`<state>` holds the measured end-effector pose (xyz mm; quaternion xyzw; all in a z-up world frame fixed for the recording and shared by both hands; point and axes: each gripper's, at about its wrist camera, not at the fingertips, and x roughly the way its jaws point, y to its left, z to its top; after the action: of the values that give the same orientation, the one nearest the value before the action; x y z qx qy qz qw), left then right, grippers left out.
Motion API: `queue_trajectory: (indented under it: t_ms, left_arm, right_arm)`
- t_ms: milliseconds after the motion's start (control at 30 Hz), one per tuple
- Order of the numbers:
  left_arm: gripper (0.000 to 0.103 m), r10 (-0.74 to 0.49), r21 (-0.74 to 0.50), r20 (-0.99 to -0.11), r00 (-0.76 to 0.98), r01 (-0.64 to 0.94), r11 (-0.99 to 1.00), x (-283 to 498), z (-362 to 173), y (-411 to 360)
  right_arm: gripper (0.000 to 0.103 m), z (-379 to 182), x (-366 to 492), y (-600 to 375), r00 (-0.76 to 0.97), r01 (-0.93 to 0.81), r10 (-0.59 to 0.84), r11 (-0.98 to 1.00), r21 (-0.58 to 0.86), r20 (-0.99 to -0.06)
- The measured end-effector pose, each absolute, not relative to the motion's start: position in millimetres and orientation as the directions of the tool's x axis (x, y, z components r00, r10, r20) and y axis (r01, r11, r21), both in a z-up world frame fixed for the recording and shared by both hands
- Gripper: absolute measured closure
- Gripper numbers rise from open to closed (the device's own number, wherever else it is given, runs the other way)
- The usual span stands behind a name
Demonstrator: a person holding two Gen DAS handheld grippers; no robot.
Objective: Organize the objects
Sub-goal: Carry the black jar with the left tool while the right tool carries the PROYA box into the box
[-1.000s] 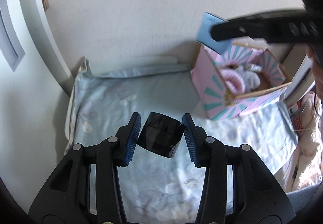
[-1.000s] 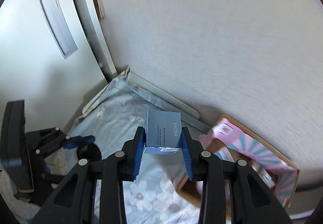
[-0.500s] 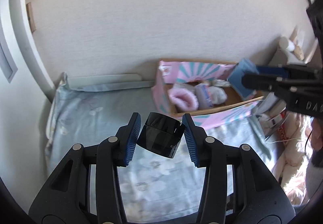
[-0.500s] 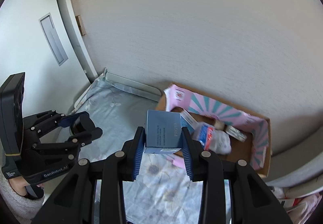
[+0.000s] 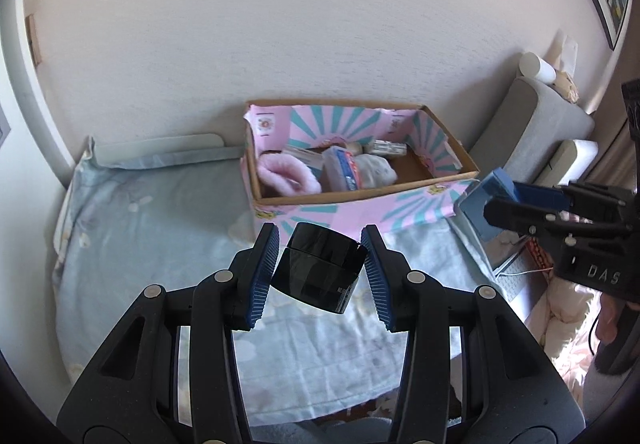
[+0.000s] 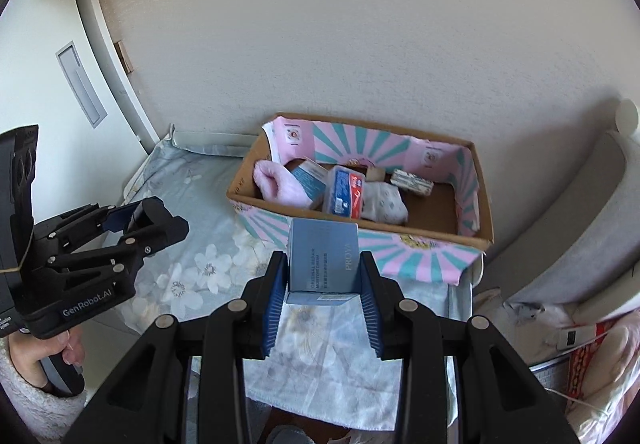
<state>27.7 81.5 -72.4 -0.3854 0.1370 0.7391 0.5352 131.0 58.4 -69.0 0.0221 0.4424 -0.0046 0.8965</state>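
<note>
Bed: we work over a bed (image 5: 132, 228) in pale blue floral cloth, set against the wall.
Box: the open pink-and-teal cardboard box (image 6: 420, 244) sits on the bed by the wall, its long axis along the wall; a pink fluffy item (image 6: 276, 183) and small packs fill its left half, while the right half shows bare floor.
Right gripper: our right gripper (image 6: 324, 284) is clamped on an upright blue carton (image 6: 323, 260), just short of the box's near wall, and we judge it the nearer one.
Left gripper: our left gripper (image 5: 320, 268) is clamped on a tilted black jar (image 5: 320, 268), also on the near side of the box.
Key relation: the box lies ahead of and below both jaws, so we judge each load must clear the near wall first.
</note>
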Motion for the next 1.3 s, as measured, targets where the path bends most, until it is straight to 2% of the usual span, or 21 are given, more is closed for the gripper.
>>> queue_trajectory:
  t_ms: [267,567,967,1300]
  left_arm:
    - [0.063,0.687,-0.194,-0.712,-0.147,-0.898,-0.394,46.2,-67.0,82.7]
    - [0.063,0.683,-0.209,-0.722,-0.109,-0.907,-0.366,38.5,-69.9,110.0]
    - [0.063,0.679,-0.204,-0.731,-0.069,-0.927,-0.314,-1.5,-59.8,188.2]
    - [0.063,0.613,-0.220,-0.790,-0.011,-0.928,-0.301,-48.0,-99.6,261.4]
  right_arm:
    - [0.070,-71.9,104.8,51.9,0.615,0.033,0.011,0.999,0.040,-0.789]
    - [0.070,-74.7,116.2,38.0,0.608,0.071,-0.001,0.996,0.053,-0.794]
    - [0.070,-58.5,177.7,-5.6,0.620,0.148,-0.064,0.988,0.037,-0.782]
    - [0.070,-85.6,246.1,-39.7,0.550,0.189,-0.113,0.982,-0.008,-0.827]
